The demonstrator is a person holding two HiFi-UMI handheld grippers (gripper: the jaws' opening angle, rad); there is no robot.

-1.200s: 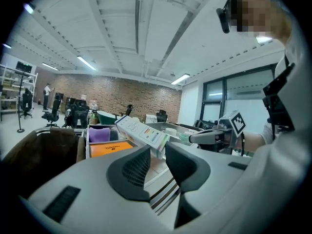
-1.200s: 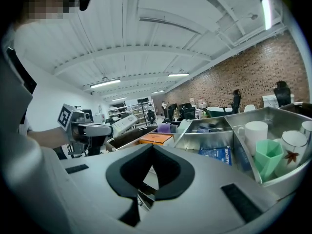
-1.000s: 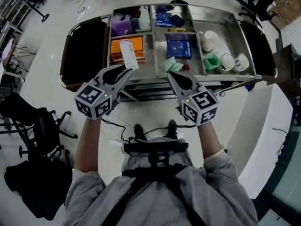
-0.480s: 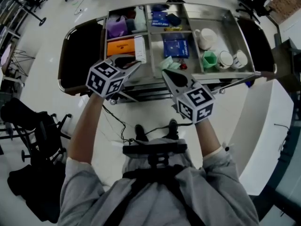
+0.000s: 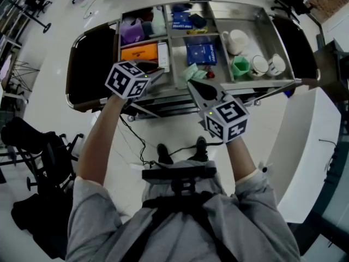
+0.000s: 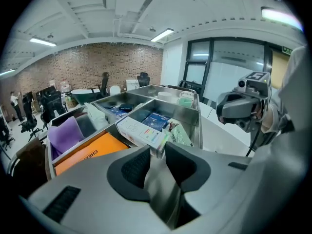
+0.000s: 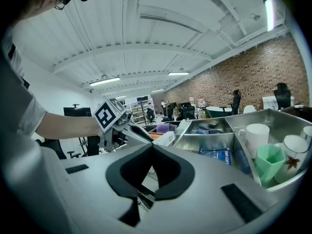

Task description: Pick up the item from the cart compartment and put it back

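steel cart (image 5: 248,21); left hand-held gripper (image 6: 157,149) clamps a white, colour-striped box (image 6: 139,129).

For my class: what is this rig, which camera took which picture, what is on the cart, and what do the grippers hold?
A person holds a two-jaw gripper in each hand; the patterned cubes belong to them. The head view looks down from the person's head; the other two look along each gripper's jaws. The steel cart holds an orange pack, blue packs, a mug and a green cup. The left gripper is clamped on a white box beside the orange pack. The right gripper is shut and empty.
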